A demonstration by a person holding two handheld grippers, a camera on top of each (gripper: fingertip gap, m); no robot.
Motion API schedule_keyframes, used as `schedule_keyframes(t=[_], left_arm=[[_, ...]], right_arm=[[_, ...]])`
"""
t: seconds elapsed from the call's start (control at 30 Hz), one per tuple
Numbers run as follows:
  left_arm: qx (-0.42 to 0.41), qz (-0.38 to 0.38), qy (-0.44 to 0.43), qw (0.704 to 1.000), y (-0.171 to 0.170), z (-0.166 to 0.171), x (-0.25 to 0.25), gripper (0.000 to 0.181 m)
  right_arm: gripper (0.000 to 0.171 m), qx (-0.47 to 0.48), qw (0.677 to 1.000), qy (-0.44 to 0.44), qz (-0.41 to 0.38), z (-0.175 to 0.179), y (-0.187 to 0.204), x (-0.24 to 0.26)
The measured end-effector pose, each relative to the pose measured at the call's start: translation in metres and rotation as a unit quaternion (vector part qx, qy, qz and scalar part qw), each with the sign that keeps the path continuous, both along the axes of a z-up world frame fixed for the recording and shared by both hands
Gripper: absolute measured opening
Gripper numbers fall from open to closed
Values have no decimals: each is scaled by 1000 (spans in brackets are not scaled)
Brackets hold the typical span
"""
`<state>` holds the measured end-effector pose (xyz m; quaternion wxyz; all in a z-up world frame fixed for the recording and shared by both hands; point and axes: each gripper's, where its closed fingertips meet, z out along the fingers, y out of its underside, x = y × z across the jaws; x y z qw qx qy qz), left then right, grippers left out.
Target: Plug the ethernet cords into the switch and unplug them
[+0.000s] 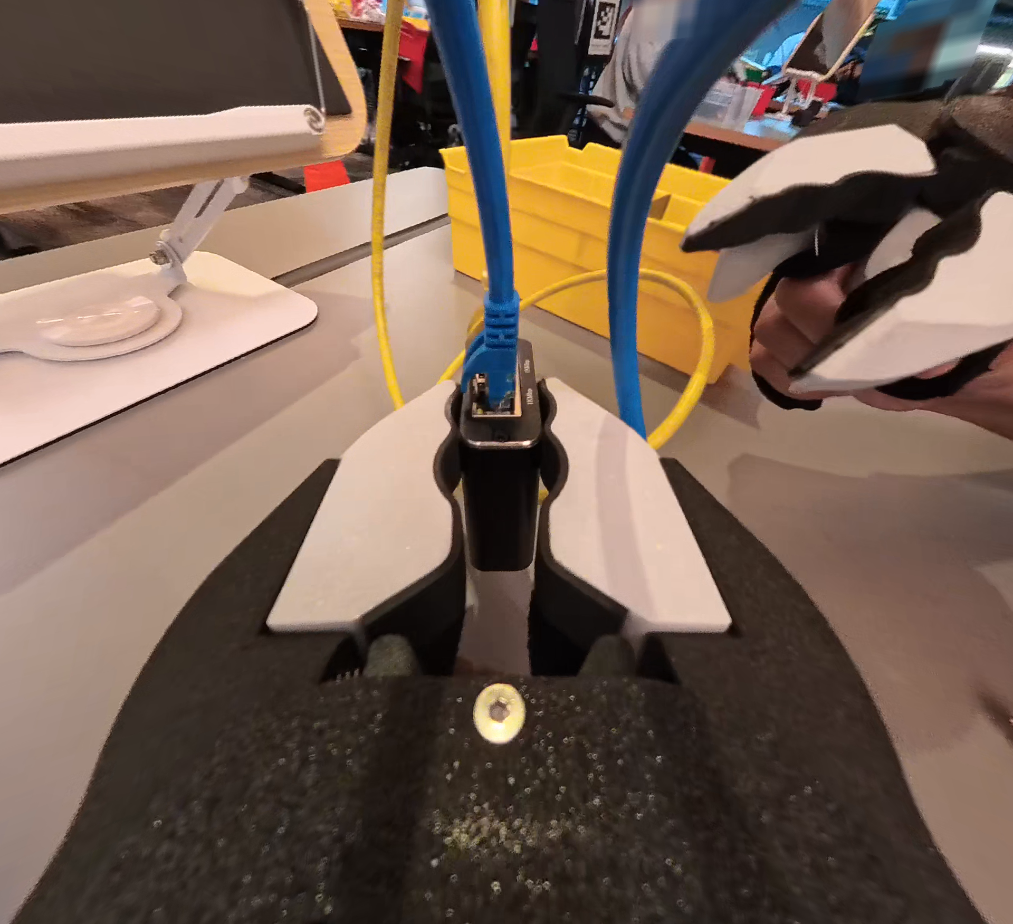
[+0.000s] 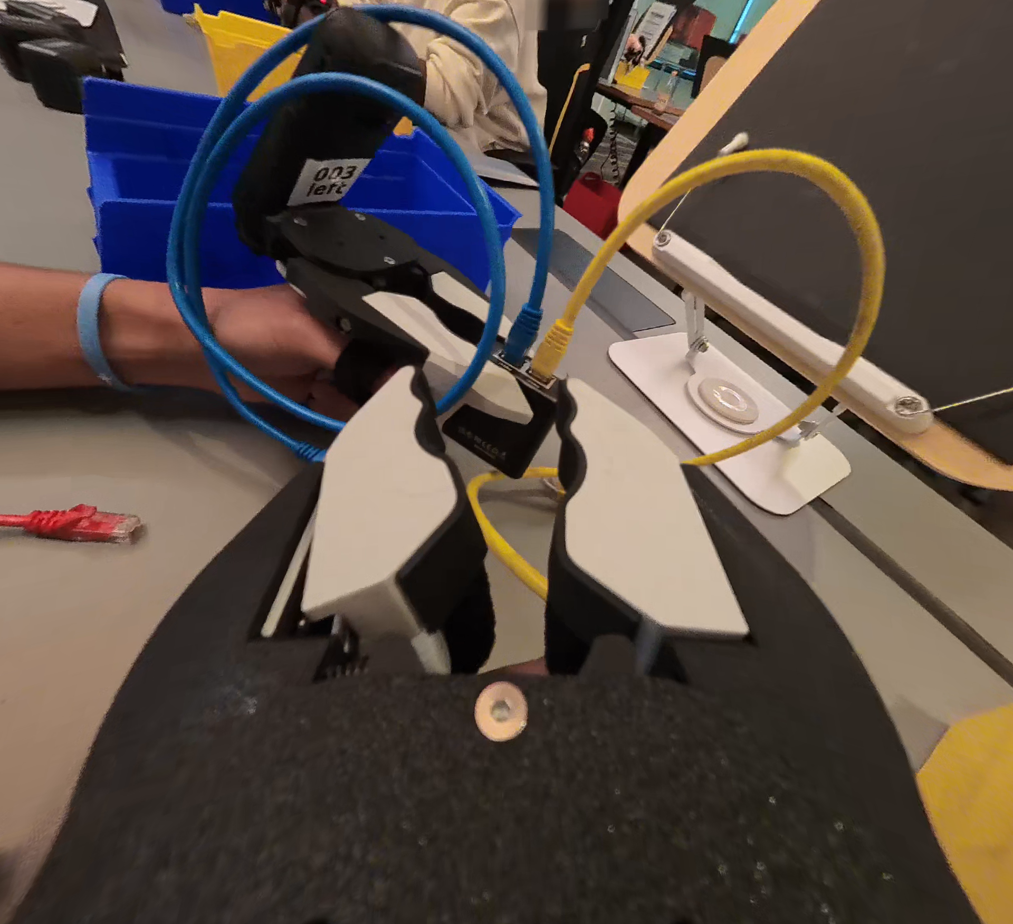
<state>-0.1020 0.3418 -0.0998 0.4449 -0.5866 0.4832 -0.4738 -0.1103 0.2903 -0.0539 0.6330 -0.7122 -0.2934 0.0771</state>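
Between the white fingers of the left gripper [image 1: 500,423], a small black rectangular ethernet switch [image 1: 499,492] sits clamped on both sides, its port face turned upward. One blue ethernet cord [image 1: 485,130] is seated in a port by its blue plug [image 1: 493,349], the cable rising and arching overhead; in the right wrist view a yellow ethernet cord [image 2: 811,240] stands plugged into the port just beside it, looping high and back down to the grey tabletop [image 1: 822,541]. To the right of the switch, the right gripper [image 1: 740,261] hangs above the table with its jaws parted and nothing between them, a hand [image 1: 806,344] gripping its handle; from its own camera the switch shows just beyond its fingertips. A loose red ethernet plug [image 2: 82,524] lies on the table, well apart from the switch. Beyond sit a yellow plastic bin [image 1: 575,218] and blue plastic bins [image 2: 164,185]; at the side, a white metal stand [image 1: 137,316] carries a wood-edged dark board [image 1: 164,20].
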Motion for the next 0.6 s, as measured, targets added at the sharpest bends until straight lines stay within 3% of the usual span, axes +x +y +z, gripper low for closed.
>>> schedule_keyframes(t=[0.17, 0.33, 0.47, 0.6], left_arm=[[37, 23, 25, 999, 7, -5, -2, 24], [126, 52, 73, 988, 15, -15, -5, 24], [245, 80, 120, 959, 20, -24, -6, 24], [305, 104, 150, 935, 26, -32, -5, 24]], right_arm=[[35, -32, 999, 23, 2, -28, -1, 3], [33, -41, 997, 67, 5, -51, -6, 6], [32, 1, 993, 117, 0, -37, -6, 16], [32, 24, 985, 168, -4, -27, -6, 29]])
